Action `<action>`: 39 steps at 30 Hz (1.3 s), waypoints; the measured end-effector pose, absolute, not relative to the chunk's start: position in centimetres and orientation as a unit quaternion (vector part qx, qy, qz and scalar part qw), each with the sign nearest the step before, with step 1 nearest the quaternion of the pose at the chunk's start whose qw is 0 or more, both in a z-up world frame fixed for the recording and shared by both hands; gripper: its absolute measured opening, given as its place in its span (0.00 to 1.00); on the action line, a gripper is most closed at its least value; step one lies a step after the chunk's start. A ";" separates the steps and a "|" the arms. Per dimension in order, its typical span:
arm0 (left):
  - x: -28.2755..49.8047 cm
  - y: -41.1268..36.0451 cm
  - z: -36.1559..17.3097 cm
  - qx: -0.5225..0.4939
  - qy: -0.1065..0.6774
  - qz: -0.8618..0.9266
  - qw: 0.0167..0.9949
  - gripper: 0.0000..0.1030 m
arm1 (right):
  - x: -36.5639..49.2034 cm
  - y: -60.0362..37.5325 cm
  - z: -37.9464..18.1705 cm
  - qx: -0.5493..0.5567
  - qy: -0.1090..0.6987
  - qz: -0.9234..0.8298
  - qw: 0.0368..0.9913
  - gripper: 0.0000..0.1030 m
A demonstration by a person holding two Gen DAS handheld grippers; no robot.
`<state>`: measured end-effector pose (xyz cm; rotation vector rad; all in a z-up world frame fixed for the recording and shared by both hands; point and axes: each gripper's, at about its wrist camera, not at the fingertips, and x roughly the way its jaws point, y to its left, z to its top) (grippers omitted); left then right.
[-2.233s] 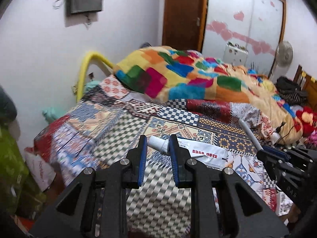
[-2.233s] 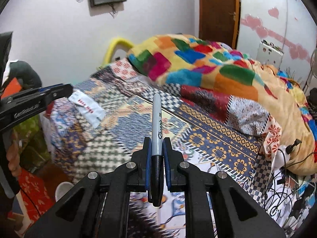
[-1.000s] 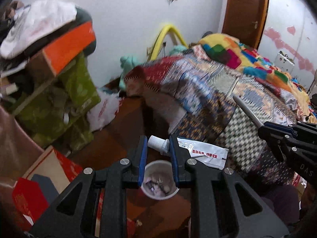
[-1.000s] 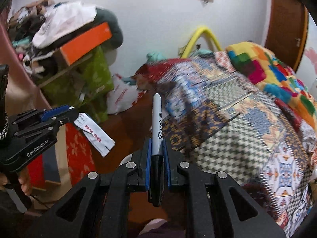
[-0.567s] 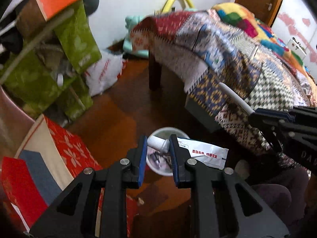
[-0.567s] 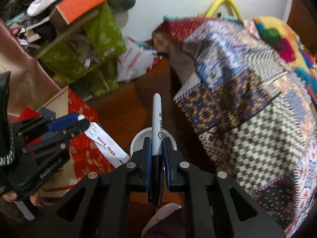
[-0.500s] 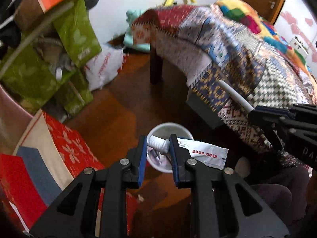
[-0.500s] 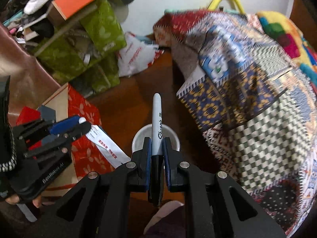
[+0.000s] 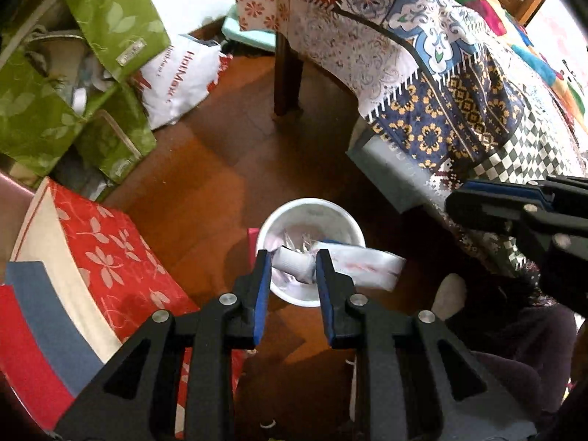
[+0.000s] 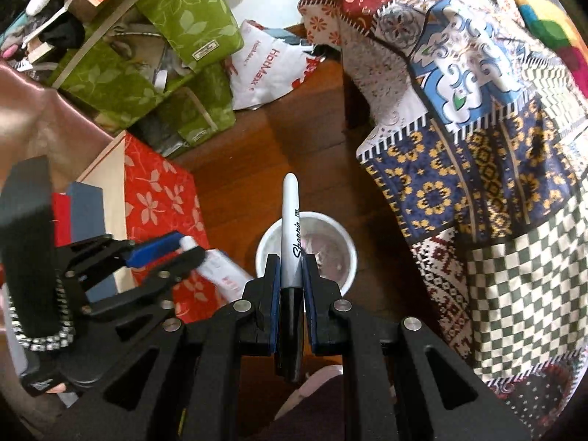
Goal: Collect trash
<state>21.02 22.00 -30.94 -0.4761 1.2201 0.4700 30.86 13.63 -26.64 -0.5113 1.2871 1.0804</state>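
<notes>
left claw standing apart, one white tube sitting blurred between its fingers over the bin rim | right claw gripping one marker above one white bin | bin sitting on bare floor between bed edge and red box

Both hand-held grippers: black frames, blue finger pads, silver screws.

A white bin stands on brown floor beside red flower-patterned box and green leaf-print bags.
</notes>
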 end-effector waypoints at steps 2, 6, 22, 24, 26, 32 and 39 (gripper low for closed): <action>21.3 21.9 -30.9 -0.210 0.563 0.222 0.768 0.33 | 30.9 13.6 -26.6 -0.229 0.561 0.472 0.640 0.32; 21.0 22.1 -29.8 -0.217 0.551 0.221 0.775 0.37 | 30.9 12.8 -25.7 -0.226 0.546 0.468 0.657 0.46; 16.0 18.0 -15.0 -0.172 0.414 0.228 0.864 0.37 | 27.5 4.3 -14.6 -0.178 0.442 0.467 0.745 0.45; 14.8 16.9 -12.5 -0.167 0.384 0.226 0.880 0.37 | 26.6 3.1 -13.0 -0.171 0.422 0.465 0.759 0.45; 13.8 15.9 -10.5 -0.161 0.359 0.222 0.892 0.37 | 25.5 1.4 -11.0 -0.161 0.398 0.462 0.776 0.45; 10.1 11.3 -3.8 -0.134 0.274 0.199 0.931 0.41 | 21.6 -4.3 -4.7 -0.125 0.311 0.437 0.835 0.45; 6.1 6.1 1.5 -0.106 0.193 0.164 0.962 0.42 | 16.7 -10.9 0.1 -0.070 0.228 0.389 0.890 0.45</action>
